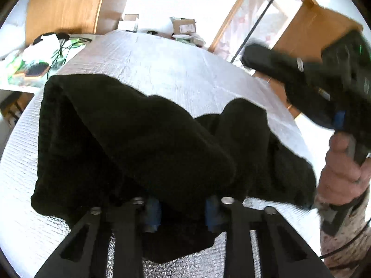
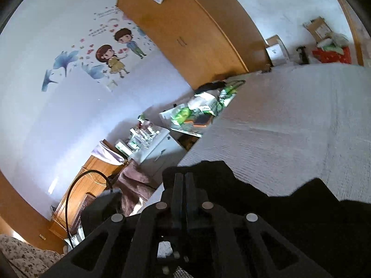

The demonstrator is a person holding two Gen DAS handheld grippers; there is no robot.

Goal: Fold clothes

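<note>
A black garment (image 1: pixel 139 139) lies bunched in thick folds on the white quilted bed cover (image 1: pixel 162 58). My left gripper (image 1: pixel 182 215) sits at the garment's near edge, its blue pads (image 1: pixel 153 215) pressed on a fold of the cloth that fills the gap between them. My right gripper (image 1: pixel 245 58), held in a person's hand (image 1: pixel 343 173), hangs raised over the bed's right side, apart from the garment. In the right wrist view the right gripper (image 2: pixel 183 176) has its fingers together with nothing between them; the black garment (image 2: pixel 301 208) lies below and beyond it on the bed cover (image 2: pixel 289 115).
A cluttered low table (image 1: pixel 34 64) stands at the bed's left side, with cables and green packets. A wooden wardrobe (image 1: pixel 65 2) and cardboard boxes (image 1: pixel 183 26) stand beyond the far edge. A wooden door frame (image 1: pixel 313 27) is on the right. A white cabinet (image 2: pixel 157 148) stands by the wall.
</note>
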